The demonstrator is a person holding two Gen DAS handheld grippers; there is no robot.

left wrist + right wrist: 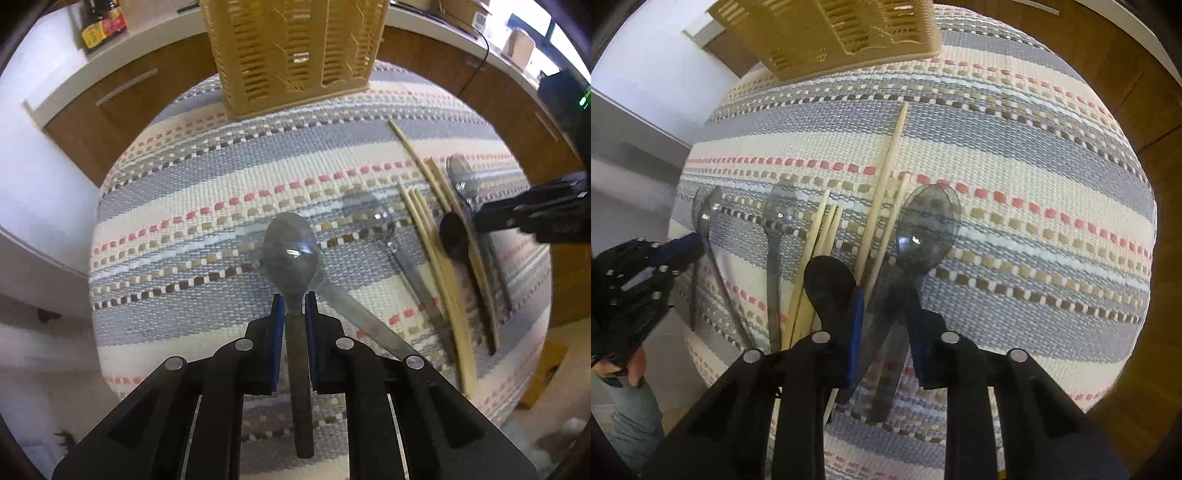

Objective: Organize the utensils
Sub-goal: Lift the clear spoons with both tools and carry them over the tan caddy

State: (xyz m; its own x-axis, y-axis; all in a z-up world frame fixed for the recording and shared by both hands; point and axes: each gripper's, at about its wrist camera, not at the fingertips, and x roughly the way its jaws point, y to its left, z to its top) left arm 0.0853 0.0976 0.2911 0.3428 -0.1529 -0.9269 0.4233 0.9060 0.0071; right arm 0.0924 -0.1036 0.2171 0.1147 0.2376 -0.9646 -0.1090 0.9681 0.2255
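Blue pads of left gripper clamp neck of smoky clear spoon, bowl up at frame centre, above striped mat. Right gripper jaws narrow, straddling handle of second clear spoon; pad contact unclear. Slotted beige basket at top centre, contents not visible. Right view only: black spoon, third clear spoon, person's hand lower left. Chopsticks loose on mat mid-frame.
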